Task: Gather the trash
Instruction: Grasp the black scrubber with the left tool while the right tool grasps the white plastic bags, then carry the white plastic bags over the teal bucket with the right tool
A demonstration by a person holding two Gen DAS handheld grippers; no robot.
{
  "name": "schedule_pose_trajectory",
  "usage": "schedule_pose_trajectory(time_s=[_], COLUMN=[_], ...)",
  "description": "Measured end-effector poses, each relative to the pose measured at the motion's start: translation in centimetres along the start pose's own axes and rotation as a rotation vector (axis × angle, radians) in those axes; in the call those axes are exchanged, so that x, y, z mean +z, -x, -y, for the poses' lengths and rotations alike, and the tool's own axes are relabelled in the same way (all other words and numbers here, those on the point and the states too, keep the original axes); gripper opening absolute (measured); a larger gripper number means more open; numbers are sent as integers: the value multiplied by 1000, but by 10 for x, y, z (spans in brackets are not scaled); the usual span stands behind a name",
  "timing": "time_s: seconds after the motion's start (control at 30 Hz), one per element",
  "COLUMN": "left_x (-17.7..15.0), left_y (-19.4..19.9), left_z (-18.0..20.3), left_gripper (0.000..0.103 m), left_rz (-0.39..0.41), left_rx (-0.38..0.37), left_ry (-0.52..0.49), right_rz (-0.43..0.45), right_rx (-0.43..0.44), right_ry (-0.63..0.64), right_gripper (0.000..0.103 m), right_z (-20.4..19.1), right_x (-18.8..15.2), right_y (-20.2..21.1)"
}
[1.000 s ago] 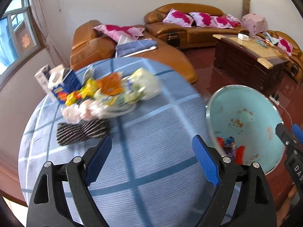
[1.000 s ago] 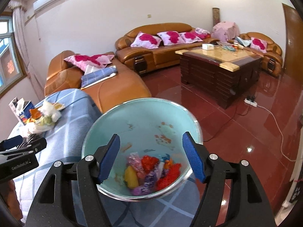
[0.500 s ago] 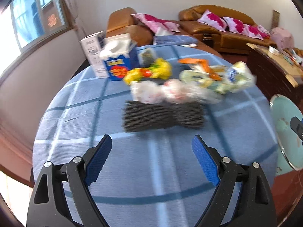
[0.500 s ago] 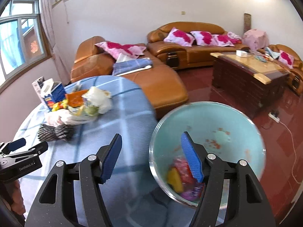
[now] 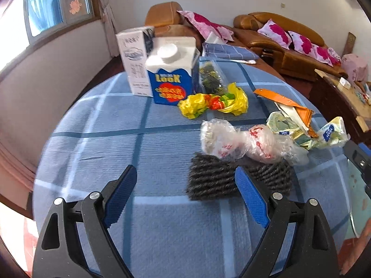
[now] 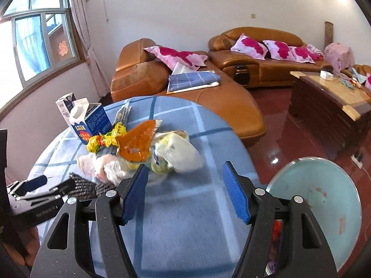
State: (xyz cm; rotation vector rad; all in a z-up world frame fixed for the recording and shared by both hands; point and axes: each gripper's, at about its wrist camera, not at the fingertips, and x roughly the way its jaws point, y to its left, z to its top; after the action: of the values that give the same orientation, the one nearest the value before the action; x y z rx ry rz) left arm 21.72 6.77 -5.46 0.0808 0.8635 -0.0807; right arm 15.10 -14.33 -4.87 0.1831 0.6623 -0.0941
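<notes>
Trash lies on a round table with a blue checked cloth [image 5: 150, 139]. There is a black foam net [image 5: 215, 180], a clear plastic bag with red print [image 5: 243, 143], a yellow wrapper [image 5: 213, 103], an orange wrapper [image 5: 289, 103] and a pale crumpled bag [image 5: 329, 132]. My left gripper [image 5: 183, 197] is open and empty, its right finger over the net's near edge. My right gripper [image 6: 185, 192] is open and empty, just short of the pale bag [image 6: 178, 153] and orange wrapper [image 6: 136, 143]. A light blue bin [image 6: 324, 208] with trash inside stands at the table's right edge.
A blue and white carton [image 5: 171, 71] and a white box [image 5: 135, 62] stand at the table's far side, with a clear packet of dark leaves [image 5: 211, 76] beside them. Brown sofas [image 6: 185, 88] and a wooden coffee table [image 6: 329, 102] lie beyond.
Both grippers have swung left from the bin toward the trash pile. The left gripper has moved closer to the black net. Both stay open and empty.
</notes>
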Motion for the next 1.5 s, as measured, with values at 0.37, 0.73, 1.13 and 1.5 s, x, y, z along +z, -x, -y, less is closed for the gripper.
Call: schedule_pose_trajectory(time_s=[0.37,0.73,1.13,1.5], left_x=[5,-8,-41,-57], left_y=[-27,-4,46,89], left_z=[10,10,-35,-71], left_gripper=[56,19,19,19], left_rz=[-55,-39,6,73], left_rx=[-129,-154,-81,25], left_ry=[22,32,72,115], right_rz=[-79,-45,-10,30], right_rx=[33,26,31,8], right_ry=[-12,10,23,1], right_gripper=[48,45,45,45], right_z=[-2,-7,-6,8], right_x=[5,-16,-40,-52], right_y=[-41,7,60,89])
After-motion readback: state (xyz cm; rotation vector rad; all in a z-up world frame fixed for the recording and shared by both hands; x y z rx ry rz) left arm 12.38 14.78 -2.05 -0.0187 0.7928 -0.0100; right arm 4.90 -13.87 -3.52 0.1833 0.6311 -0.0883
